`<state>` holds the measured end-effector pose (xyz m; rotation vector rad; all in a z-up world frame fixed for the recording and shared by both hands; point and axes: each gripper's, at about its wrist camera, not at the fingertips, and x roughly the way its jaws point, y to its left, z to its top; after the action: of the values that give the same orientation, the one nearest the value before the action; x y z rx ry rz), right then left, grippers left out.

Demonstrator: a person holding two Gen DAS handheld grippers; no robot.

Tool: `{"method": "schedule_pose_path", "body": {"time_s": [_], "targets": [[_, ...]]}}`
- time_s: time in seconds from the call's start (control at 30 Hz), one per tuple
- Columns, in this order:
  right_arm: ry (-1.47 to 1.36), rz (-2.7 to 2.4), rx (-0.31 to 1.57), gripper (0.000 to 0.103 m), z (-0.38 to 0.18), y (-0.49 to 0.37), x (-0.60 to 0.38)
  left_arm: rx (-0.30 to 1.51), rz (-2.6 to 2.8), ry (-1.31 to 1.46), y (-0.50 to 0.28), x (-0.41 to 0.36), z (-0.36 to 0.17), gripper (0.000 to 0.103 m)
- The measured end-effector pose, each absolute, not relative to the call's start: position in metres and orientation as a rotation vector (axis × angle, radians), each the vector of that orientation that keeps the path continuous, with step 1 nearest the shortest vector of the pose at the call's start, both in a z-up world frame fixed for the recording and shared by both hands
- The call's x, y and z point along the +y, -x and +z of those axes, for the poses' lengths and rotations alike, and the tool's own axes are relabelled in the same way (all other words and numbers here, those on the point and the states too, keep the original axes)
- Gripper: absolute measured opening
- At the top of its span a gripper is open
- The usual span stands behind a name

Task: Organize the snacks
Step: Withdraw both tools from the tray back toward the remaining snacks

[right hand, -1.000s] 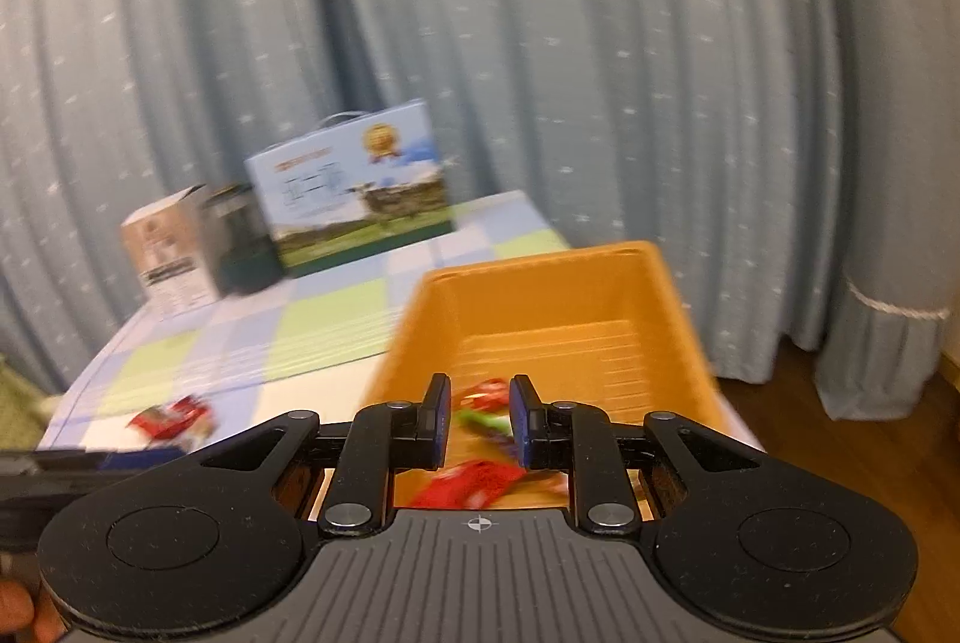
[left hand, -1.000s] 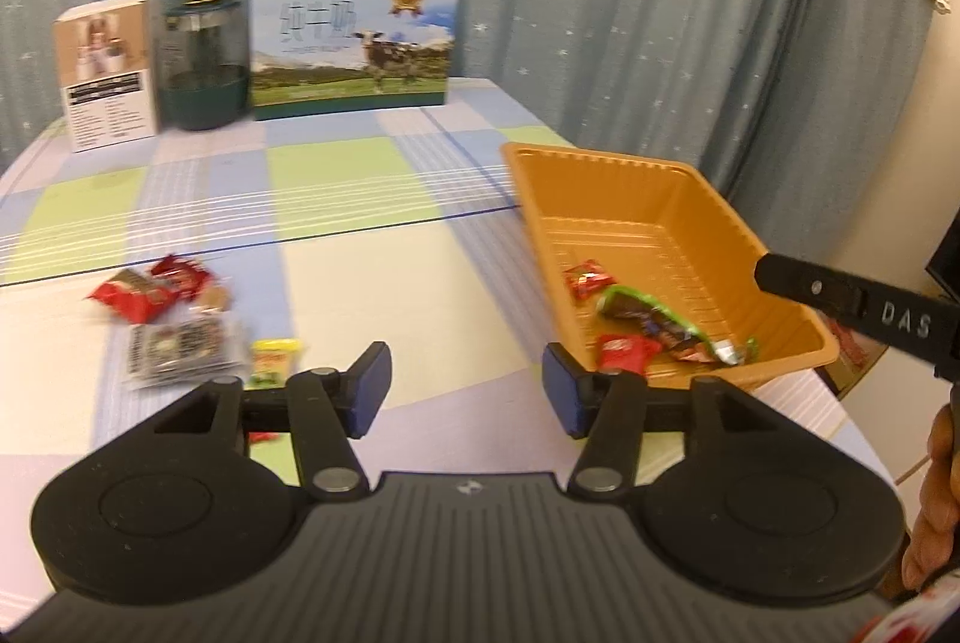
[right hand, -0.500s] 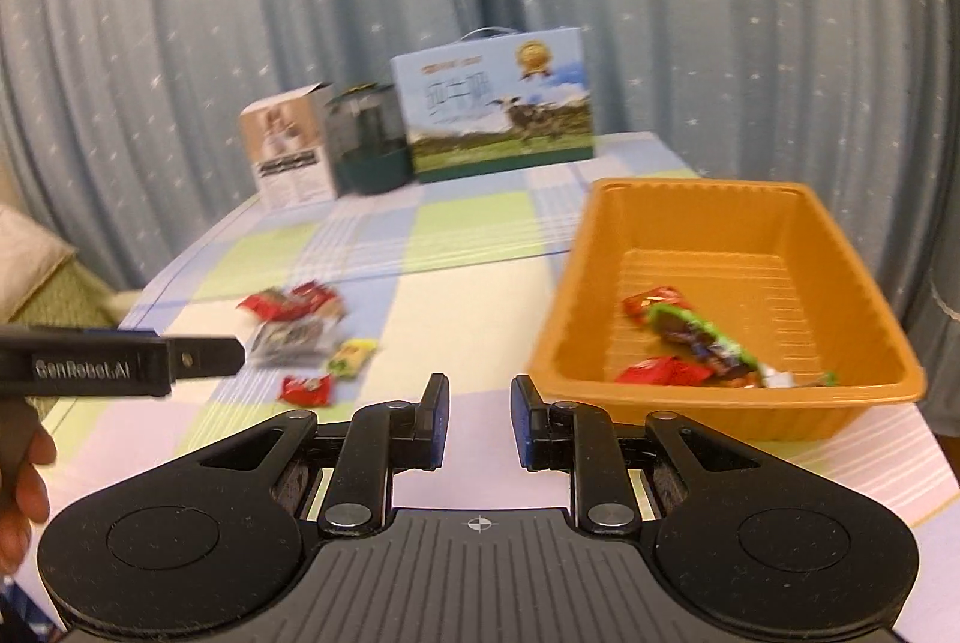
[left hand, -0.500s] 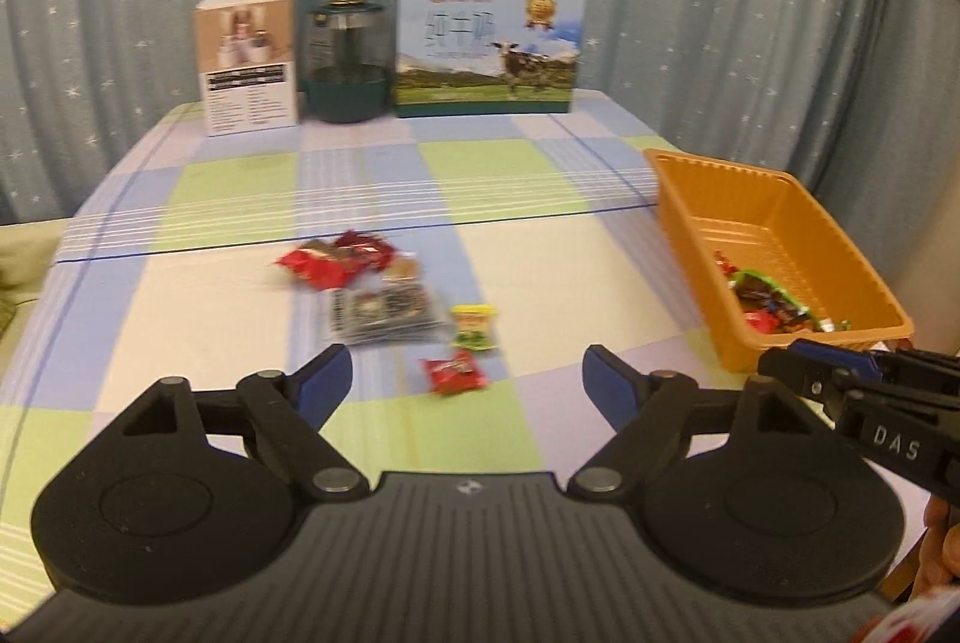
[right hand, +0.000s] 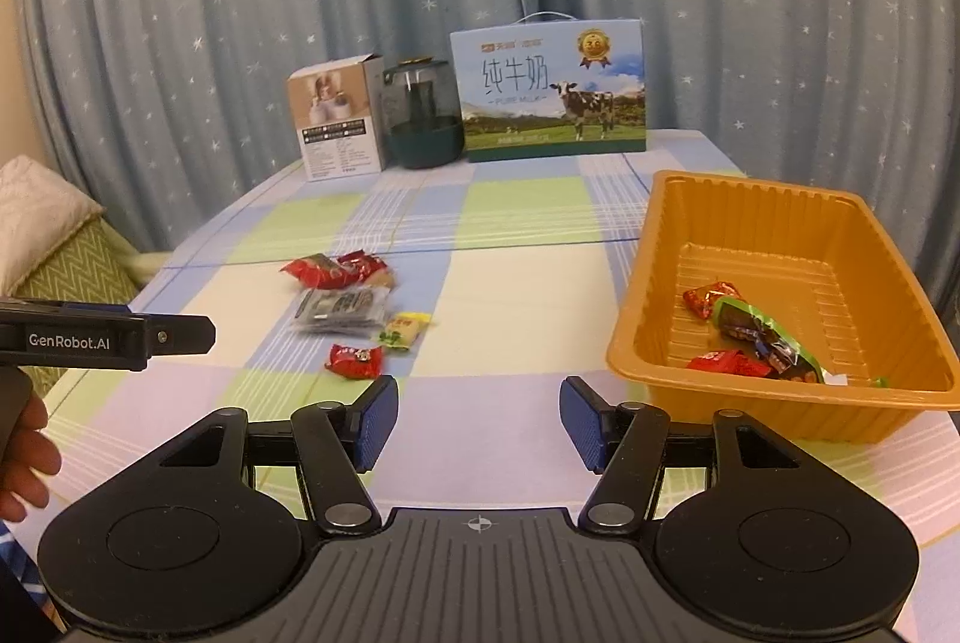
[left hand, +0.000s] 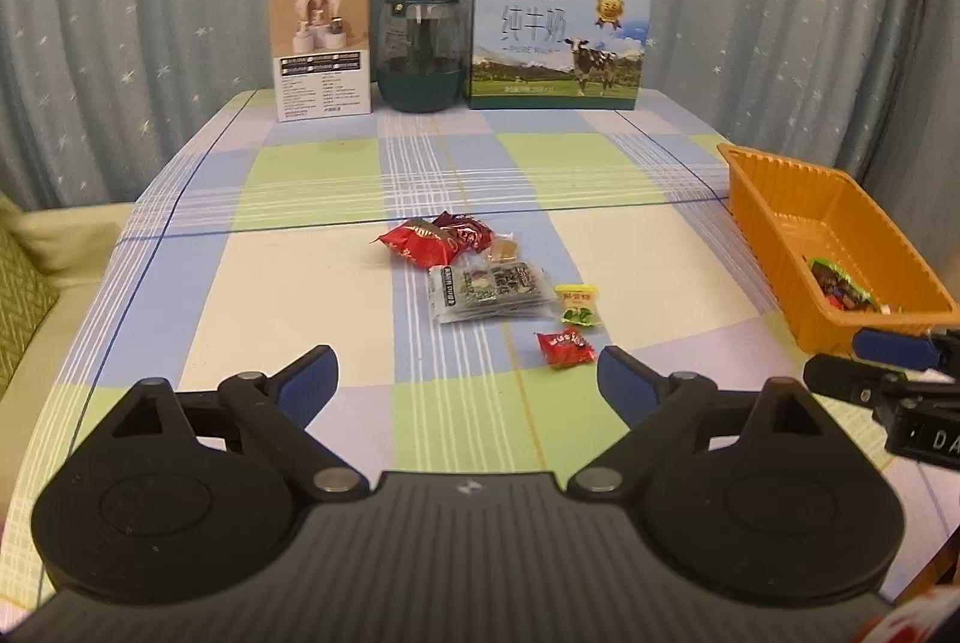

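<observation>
Left gripper [left hand: 467, 371]: jaws opening wide, nothing between them
Right gripper [right hand: 478, 419]: shut a moment ago, now opening, empty
Snacks [left hand: 489, 286]: loose on table, tray [right hand: 744, 394] beside
Next: probably another pickup

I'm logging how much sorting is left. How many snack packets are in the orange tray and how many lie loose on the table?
In the orange tray: 3
Loose on the table: at least 5; the red packets overlap
Total: at least 8
</observation>
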<state>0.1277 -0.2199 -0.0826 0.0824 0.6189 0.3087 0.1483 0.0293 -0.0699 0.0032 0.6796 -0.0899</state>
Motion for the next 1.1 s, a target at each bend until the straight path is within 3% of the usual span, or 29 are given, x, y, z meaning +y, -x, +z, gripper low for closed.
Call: {"method": "schedule_pose_path", "body": {"time_s": [0.67, 1.1], "targets": [[0.005, 0.345, 0.737, 0.060, -0.112, -0.164, -0.195, 0.776, -0.309, -0.183, -0.206, 0.018, -0.115, 0.091], [-0.017, 0.310, 0.794, 0.060, -0.128, -0.185, -0.191, 0.805, -0.439, -0.224, -0.244, -0.008, -0.142, 0.048]]}}
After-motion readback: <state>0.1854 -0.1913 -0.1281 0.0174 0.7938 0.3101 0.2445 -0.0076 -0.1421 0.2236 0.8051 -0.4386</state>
